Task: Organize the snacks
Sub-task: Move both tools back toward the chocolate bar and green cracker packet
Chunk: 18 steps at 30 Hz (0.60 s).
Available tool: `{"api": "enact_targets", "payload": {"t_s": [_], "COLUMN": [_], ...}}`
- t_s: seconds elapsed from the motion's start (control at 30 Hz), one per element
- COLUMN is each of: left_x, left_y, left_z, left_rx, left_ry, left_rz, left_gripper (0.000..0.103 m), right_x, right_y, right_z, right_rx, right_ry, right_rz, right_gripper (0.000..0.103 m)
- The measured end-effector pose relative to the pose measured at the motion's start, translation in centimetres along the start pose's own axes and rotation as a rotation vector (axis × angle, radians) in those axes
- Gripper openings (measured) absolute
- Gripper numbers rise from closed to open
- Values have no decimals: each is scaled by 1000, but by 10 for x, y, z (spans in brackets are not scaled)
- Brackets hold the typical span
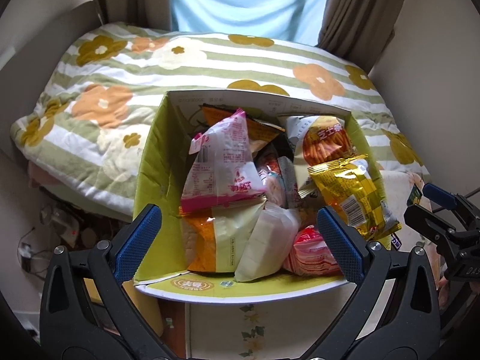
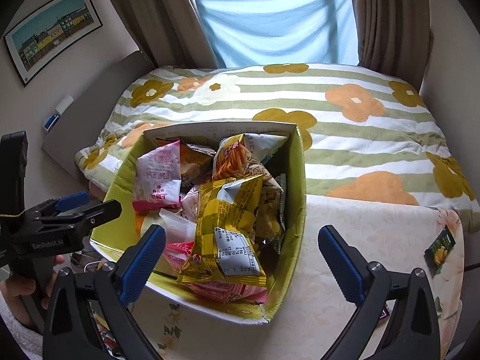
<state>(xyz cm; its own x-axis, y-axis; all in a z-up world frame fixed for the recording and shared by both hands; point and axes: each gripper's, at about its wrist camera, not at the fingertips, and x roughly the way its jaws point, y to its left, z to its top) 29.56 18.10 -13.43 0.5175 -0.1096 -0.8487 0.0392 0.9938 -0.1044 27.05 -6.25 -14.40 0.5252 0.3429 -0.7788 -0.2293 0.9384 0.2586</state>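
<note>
Cardboard box (image 2: 295, 198) holds snack packets (image 2: 228, 225).

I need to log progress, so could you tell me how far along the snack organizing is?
Mostly done: the green box is packed with packets, the yellow packet on top. Nothing is in hand; the left gripper and right gripper are both open and empty over it. Left: a small dark green packet on the tablecloth, beside the box.

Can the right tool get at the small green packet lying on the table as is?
Probably yes. The green packet lies alone on the tablecloth, outside the box, just right of the open right tool. Nothing sits between them.
</note>
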Motion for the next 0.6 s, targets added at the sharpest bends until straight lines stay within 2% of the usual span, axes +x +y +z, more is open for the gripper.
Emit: {"api": "enact_targets", "payload": {"t_s": [0.3, 0.47, 0.6], "left_x": [-17, -24, -26], "left_y": [-37, -78, -120], "left_z": [9, 4, -3], "left_rx": [84, 121, 130], "left_ry": [-48, -68, -74], "left_rz": [-2, -9, -21], "left_gripper": [103, 103, 103], "right_x": [-35, -62, -86], "right_y": [-15, -45, -86], "right_z": [-6, -12, -17], "right_rx": [31, 51, 87], "right_ry": [-40, -84, -115], "right_rz": [-58, -118, -143], "right_gripper": [101, 101, 101]}}
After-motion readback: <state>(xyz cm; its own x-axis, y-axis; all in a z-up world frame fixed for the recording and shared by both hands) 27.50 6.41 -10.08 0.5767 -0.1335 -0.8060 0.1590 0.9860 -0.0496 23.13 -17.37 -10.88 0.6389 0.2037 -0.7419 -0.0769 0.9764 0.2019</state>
